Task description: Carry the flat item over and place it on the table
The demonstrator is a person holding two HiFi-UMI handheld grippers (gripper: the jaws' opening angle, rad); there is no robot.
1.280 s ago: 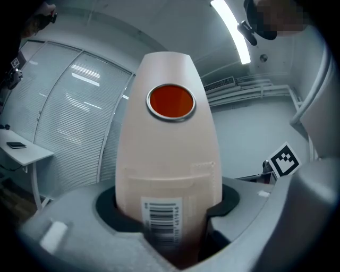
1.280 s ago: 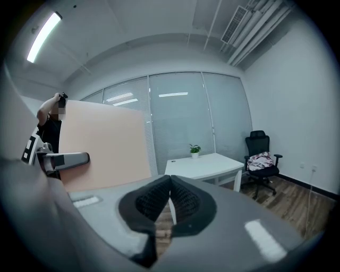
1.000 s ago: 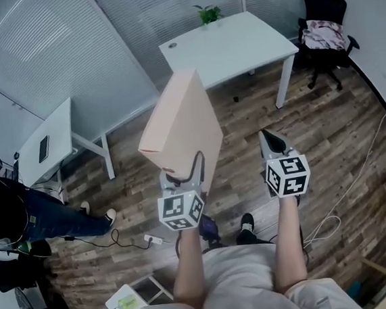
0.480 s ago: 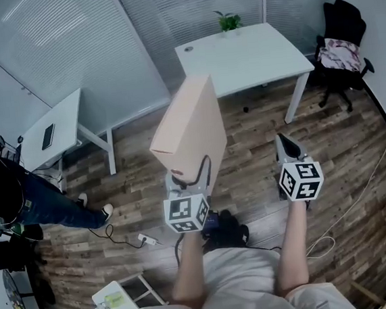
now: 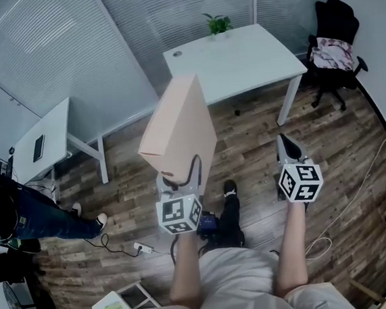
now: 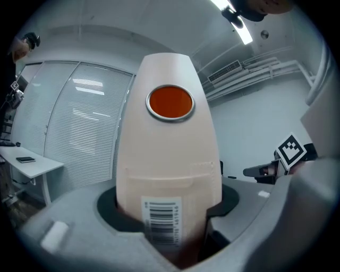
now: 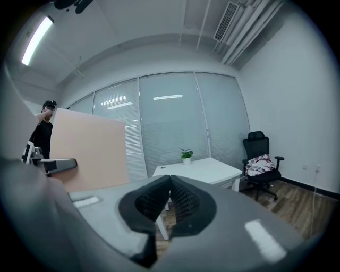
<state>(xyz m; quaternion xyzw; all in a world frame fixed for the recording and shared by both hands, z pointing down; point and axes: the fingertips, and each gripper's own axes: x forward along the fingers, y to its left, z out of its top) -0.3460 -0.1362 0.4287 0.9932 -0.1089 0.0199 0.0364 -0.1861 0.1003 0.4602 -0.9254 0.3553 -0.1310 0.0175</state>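
Since half a second ago the wearer's black shoe [image 5: 229,189] has stepped forward onto the wood-plank floor [image 5: 253,144] between the two grippers. The white rectangular table [image 5: 238,54] has also slid a little leftward in the head view.

The left gripper [image 5: 175,179] is clamped on the lower end of the flat, pale peach cardboard box file [image 5: 177,133]. It holds the file in the air over the floor, standing on end and leaning away toward the table. In the left gripper view the jaws press on either side of the barcode label [image 6: 161,223], with an orange-filled metal ring [image 6: 170,102] higher up the spine. Seen from the head, the file's top edge overlaps the table's near left corner.

The right gripper [image 5: 286,149] hangs beside it holding nothing, jaws together with the tips touching.

Planks lie open between the person and the table's near edge. A small green potted plant [image 5: 218,23] sits at the tabletop's far edge. A black office chair [image 5: 331,35] stands past the table's right end, apart from it. A narrower white desk [image 5: 42,141] and a person in dark clothes [image 5: 15,215] are off to the left.
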